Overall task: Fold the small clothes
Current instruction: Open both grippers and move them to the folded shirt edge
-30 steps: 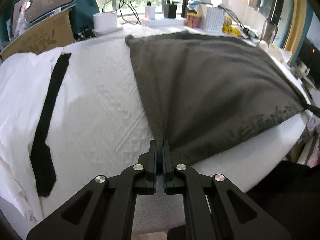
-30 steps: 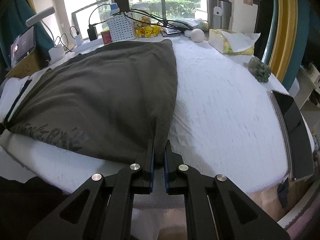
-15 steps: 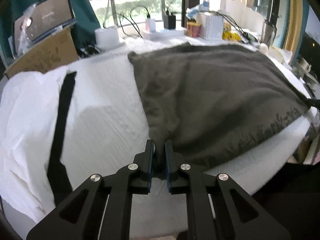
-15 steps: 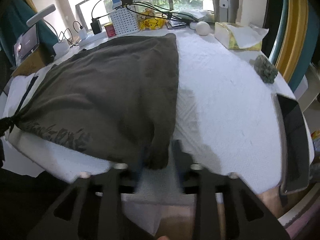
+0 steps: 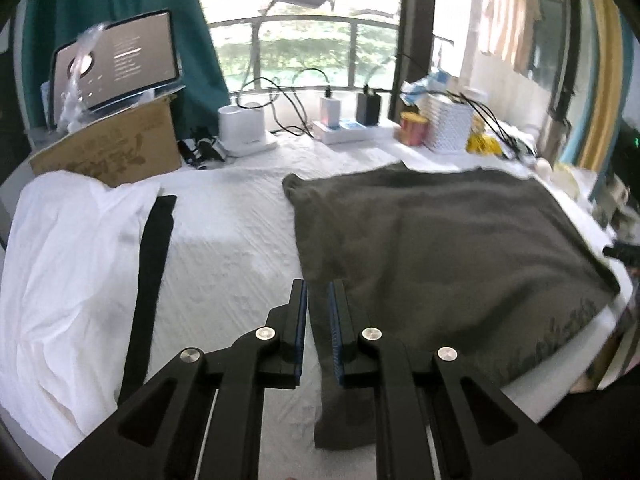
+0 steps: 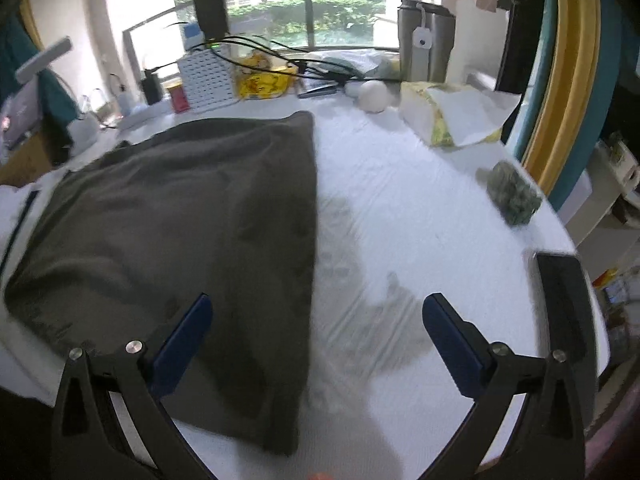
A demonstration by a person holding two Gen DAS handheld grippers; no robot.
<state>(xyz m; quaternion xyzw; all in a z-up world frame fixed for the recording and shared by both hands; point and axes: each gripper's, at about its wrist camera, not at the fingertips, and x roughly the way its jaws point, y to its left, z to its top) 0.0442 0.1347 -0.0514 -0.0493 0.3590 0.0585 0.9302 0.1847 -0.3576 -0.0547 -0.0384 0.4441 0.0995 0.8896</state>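
A dark grey-brown garment (image 5: 440,248) lies flat on the white table cover (image 5: 228,248); it also shows in the right wrist view (image 6: 192,232). My left gripper (image 5: 317,292) is above the garment's near left corner, its jaws a narrow gap apart, and the cloth lies below them, not pinched. My right gripper (image 6: 316,308) is wide open and raised over the garment's near right corner, holding nothing.
A white cloth (image 5: 68,264) with a black strap (image 5: 150,264) lies at the left. A cardboard box (image 5: 116,152), chargers, cables and a white basket (image 6: 206,78) line the back. A tissue pack (image 6: 448,120), green lump (image 6: 514,194) and phone (image 6: 564,304) sit at the right.
Both grippers were shut on the garment's near corners. The right has let go, opened wide and lifted. The left has parted slightly and risen; the corner now lies on the table.
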